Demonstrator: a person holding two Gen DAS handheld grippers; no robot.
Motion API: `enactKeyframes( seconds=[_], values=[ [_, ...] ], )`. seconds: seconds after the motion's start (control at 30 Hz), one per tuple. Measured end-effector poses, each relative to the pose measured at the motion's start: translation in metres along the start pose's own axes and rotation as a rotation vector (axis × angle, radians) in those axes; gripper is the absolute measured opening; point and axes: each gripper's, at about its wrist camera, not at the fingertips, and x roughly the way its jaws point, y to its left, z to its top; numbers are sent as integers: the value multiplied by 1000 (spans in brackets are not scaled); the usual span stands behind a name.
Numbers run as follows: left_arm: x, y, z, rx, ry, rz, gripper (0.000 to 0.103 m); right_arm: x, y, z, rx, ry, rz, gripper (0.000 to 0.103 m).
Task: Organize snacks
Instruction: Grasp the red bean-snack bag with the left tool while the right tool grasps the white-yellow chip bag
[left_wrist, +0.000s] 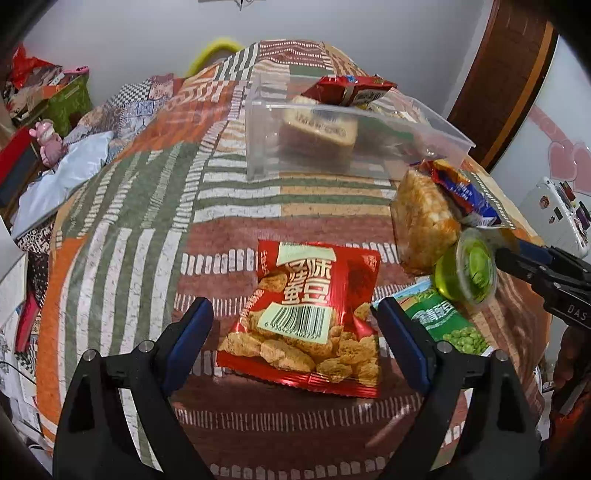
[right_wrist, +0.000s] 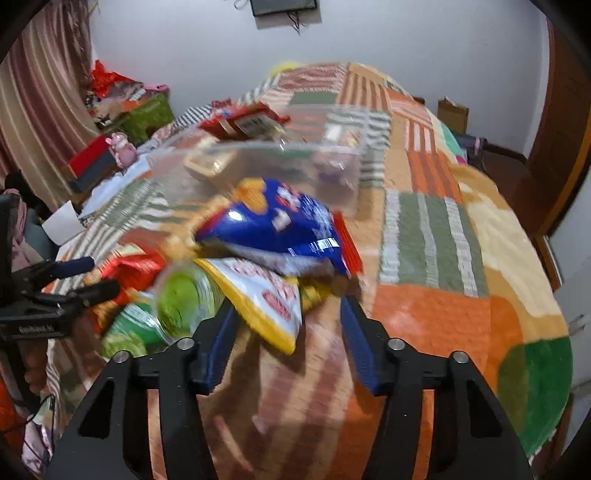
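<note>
A red snack packet (left_wrist: 310, 317) with a barcode lies flat on the patchwork bedspread (left_wrist: 147, 206). My left gripper (left_wrist: 291, 310) hovers over it, open, one blue finger on each side and neither touching. To its right lie a rice-cracker pack (left_wrist: 421, 221), a blue packet (left_wrist: 461, 192), a green jelly cup (left_wrist: 465, 273) and a green pea packet (left_wrist: 443, 325). The right wrist view is blurred. There my right gripper (right_wrist: 290, 314) stands open around the corner of a yellow-white packet (right_wrist: 266, 299), with a gap at the right finger. A blue packet (right_wrist: 288, 221) lies just beyond.
A clear plastic bin (left_wrist: 258, 147) stands further back on the bed, holding a wrapped cake (left_wrist: 317, 129) and a red packet (left_wrist: 351, 90). Clutter, boxes and a pink toy (left_wrist: 46, 142) sit off the bed's left side. A wooden door (right_wrist: 561, 147) is on the right.
</note>
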Motion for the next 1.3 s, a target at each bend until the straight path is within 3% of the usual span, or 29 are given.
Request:
enactKeyframes(
  seconds=[0.1,0.23,0.5,0.7,0.93,1.3],
  values=[
    [5,1,-4,2,5,-9,91,-2,-12,-8,29,20,-20,47],
    [6,0,-7,1,-3,-30,85,-13,-15,-11,51,23,33,47],
    [11,3,-7,-21,-21,-27,82,-33,5,24,33,-84,58,49],
    [9,7,-10,-21,-33,-35,79,4,23,34,-8,-14,39,49],
    [3,18,-8,-9,-48,4,77,8,0,16,40,25,29,49],
    [21,14,-2,7,-15,-22,83,26,-2,15,-11,77,21,62]
  ],
)
